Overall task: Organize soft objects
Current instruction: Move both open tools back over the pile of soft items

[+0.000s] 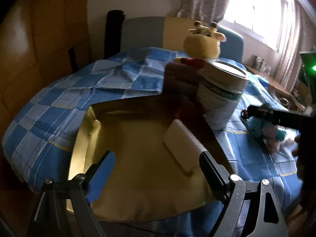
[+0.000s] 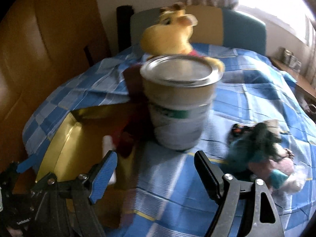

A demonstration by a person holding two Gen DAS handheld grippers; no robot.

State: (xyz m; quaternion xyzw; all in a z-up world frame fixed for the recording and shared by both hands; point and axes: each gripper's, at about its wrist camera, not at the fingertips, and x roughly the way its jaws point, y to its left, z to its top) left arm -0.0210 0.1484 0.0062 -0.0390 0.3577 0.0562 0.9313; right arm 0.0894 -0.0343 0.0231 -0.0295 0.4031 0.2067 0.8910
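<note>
My left gripper (image 1: 156, 169) hangs over the open gold-lined cardboard box (image 1: 83, 138) that sits on the near-left part of the bed's blue-and-white checked cover (image 1: 59, 106), its blue-padded and black fingers spread wide with nothing between them but the box's bare gold floor and, just ahead of the black finger, a white rectangular block (image 1: 181, 140) lying inside the box. My right gripper (image 2: 156, 169) is likewise spread wide and empty, its jaws above the checked cover (image 2: 246, 90) just in front of a tall cylindrical tin with a silver rim and a green band (image 2: 177, 106), which stands upright beside the box's right edge (image 2: 57, 144). The teal-and-pink plush toy (image 2: 262, 154) lies on the cover toward the bed's right edge, to the right of my black finger and apart from it, touching neither pad; from the left wrist it shows beyond the tin (image 1: 223, 92), partly hidden behind my right gripper's black arm (image 1: 280, 118). A yellow plush giraffe (image 1: 203, 41) sits upright behind the tin near the head of the bed, against the blue-and-cream headboard (image 1: 233, 41), well beyond both pairs of fingers; from the right wrist it (image 2: 169, 35) is blurred. A dark red flap rises between box and tin, too dim to make out.
</note>
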